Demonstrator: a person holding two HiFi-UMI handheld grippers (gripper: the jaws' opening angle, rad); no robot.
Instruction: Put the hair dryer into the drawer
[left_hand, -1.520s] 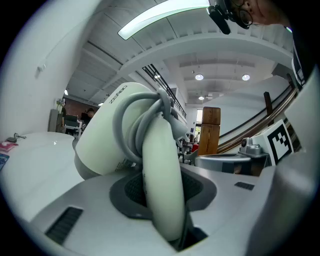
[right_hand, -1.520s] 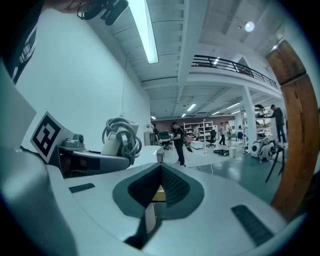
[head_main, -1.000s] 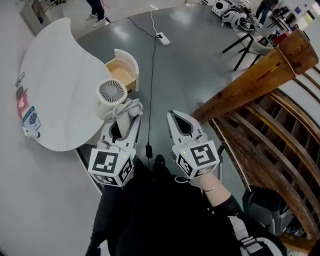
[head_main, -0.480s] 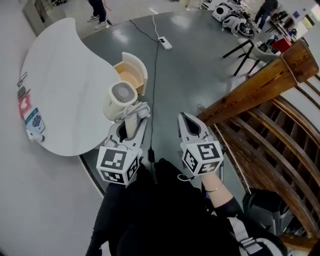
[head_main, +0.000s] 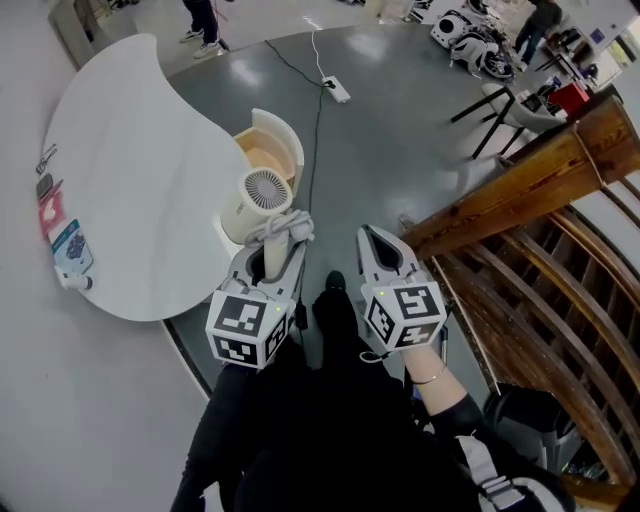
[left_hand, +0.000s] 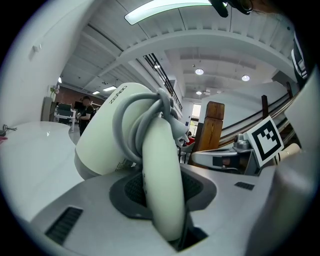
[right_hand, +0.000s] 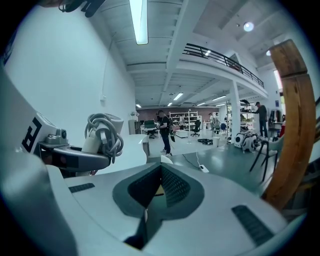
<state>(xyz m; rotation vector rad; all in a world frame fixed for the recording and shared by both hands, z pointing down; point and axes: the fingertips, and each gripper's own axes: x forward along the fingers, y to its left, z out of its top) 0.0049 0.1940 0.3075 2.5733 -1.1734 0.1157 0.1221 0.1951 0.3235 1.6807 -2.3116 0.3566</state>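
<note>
My left gripper (head_main: 273, 243) is shut on the handle of a cream hair dryer (head_main: 262, 192), whose grey cord is wound round that handle. The dryer's round rear grille faces up, just in front of the open wooden drawer (head_main: 266, 152) at the edge of the white table (head_main: 130, 180). In the left gripper view the handle (left_hand: 161, 170) fills the gap between the jaws, with the body (left_hand: 102, 145) beyond. My right gripper (head_main: 370, 240) hovers to the dryer's right, shut with nothing in it. From the right gripper view the hair dryer (right_hand: 102, 132) appears at the left.
A wooden stair railing (head_main: 520, 175) runs close on the right. A black cable and a white power strip (head_main: 337, 91) lie on the grey floor beyond the drawer. Small items (head_main: 62, 245) sit at the table's left edge. Chairs and people are far off.
Both grippers have moved forward and slightly down. The hair dryer has shifted from the drawer's left to directly in front of it. Neither gripper's jaws have changed.
</note>
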